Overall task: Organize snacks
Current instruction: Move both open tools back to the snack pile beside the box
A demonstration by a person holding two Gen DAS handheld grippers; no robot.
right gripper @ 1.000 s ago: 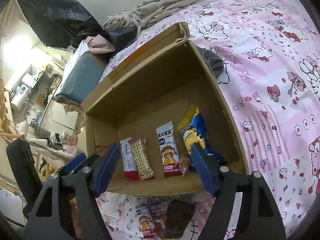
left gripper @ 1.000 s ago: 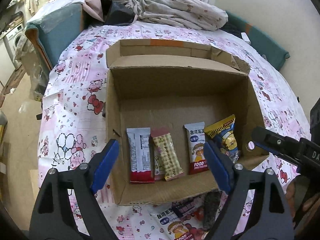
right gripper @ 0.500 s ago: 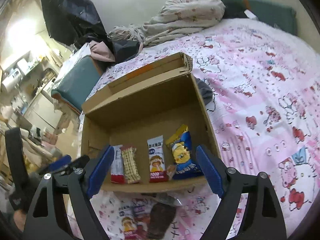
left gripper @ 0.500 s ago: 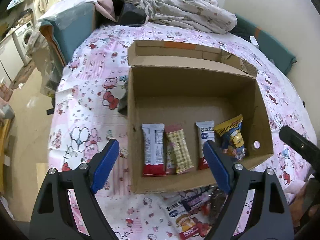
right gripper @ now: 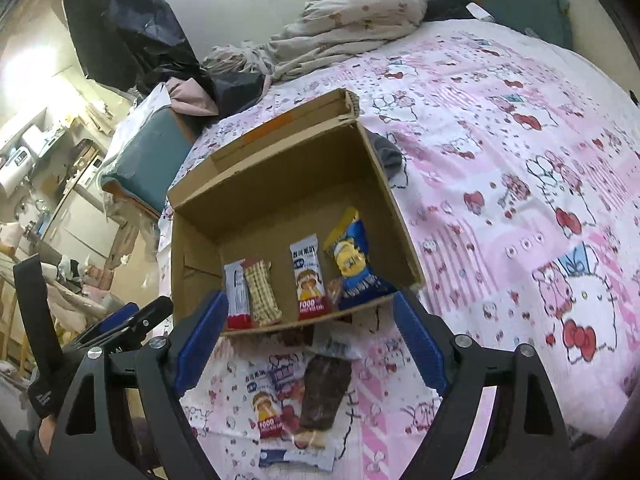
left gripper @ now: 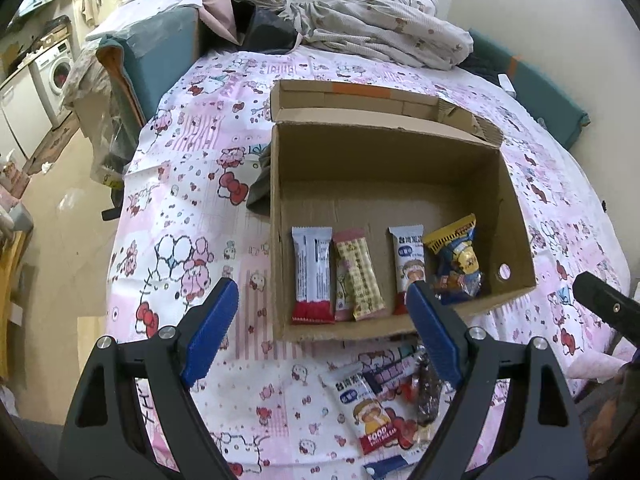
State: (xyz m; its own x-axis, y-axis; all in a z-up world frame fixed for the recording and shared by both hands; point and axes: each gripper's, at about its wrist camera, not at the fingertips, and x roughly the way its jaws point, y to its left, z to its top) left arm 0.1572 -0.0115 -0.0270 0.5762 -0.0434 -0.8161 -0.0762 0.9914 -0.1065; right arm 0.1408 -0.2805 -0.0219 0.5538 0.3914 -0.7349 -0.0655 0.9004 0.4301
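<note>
both the left gripper (left gripper: 318,334) and right gripper (right gripper: 310,344) point steeply downward, fingers spread wide, empty.

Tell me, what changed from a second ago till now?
Both grippers, left gripper and right gripper, pulled back and up from the cardboard box, empty, so the loose snack pile on the bedsheet shows. The four snacks in the box stayed lined up.

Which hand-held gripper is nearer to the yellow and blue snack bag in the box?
Right. The snack bag lies just beyond the right hand-held gripper; from the left hand-held gripper, it sits off to the right side.
</note>
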